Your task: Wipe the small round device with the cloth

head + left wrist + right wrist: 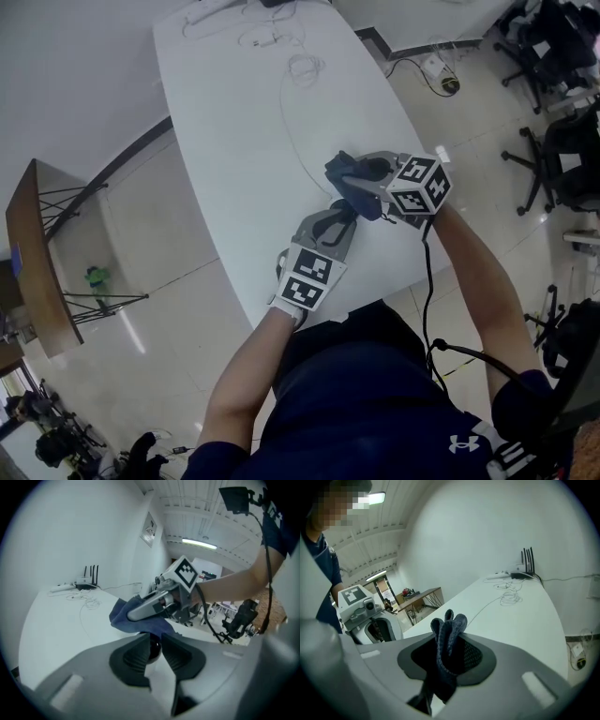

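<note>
The left tongs (330,228) are clenched on the small round device (154,648), a dark rounded thing of which only a sliver shows between the pads. The right tongs (449,654) are clenched on a bunched fold of the blue cloth (449,623). Its loose part hangs just ahead of the left tongs and over the device. Both pairs meet above the near end of the white table (244,141).

The step in hand looks like the wiping itself. To do it well, the left tongs should stay steady and firm, since the device looks smooth and could slip if the cloth drags it sideways. The right tongs should draw the free cloth across the exposed top in short strokes, leading with the fabric and not the hard tips. So little of the device shows past the left pads that one grip probably cannot reach every face, so the right wrist would need to roll to bring the cloth round the sides.
</note>
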Available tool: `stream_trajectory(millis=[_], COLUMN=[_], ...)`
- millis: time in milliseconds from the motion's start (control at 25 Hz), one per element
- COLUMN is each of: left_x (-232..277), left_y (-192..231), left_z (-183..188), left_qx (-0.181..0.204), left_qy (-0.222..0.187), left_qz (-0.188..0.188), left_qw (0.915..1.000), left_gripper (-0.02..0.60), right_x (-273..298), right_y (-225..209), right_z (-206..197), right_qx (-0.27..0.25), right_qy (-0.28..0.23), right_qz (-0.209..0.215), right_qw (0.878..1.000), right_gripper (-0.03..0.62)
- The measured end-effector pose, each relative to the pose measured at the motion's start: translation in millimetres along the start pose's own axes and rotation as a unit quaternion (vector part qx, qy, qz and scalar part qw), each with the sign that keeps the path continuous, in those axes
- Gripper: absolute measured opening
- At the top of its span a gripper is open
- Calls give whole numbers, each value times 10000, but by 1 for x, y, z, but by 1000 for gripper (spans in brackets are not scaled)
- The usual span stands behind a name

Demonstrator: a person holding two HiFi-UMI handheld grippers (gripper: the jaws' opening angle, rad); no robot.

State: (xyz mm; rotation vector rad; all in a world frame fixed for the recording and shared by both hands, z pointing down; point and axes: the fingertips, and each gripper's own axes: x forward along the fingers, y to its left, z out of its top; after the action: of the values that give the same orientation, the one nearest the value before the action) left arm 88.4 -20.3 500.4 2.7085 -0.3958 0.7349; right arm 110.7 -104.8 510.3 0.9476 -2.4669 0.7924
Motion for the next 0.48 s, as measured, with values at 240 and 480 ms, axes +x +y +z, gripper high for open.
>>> stream_trajectory(millis=[240, 480], left_x=[1, 0], left_y=[2, 5], left_z=[-1, 1], left_qx=[-144, -314], left_qy=[14, -83], left_qz=[298, 489], left_qw=[9995, 9983], left_gripper=[72, 74], right_x=[24, 28], right_y=[-30, -33], right_z=[-48, -46], right_qx=[186, 93], right_qy=[551, 558], right_qz=[207, 397], right_qw=[9981, 9976], right_gripper=[97, 97])
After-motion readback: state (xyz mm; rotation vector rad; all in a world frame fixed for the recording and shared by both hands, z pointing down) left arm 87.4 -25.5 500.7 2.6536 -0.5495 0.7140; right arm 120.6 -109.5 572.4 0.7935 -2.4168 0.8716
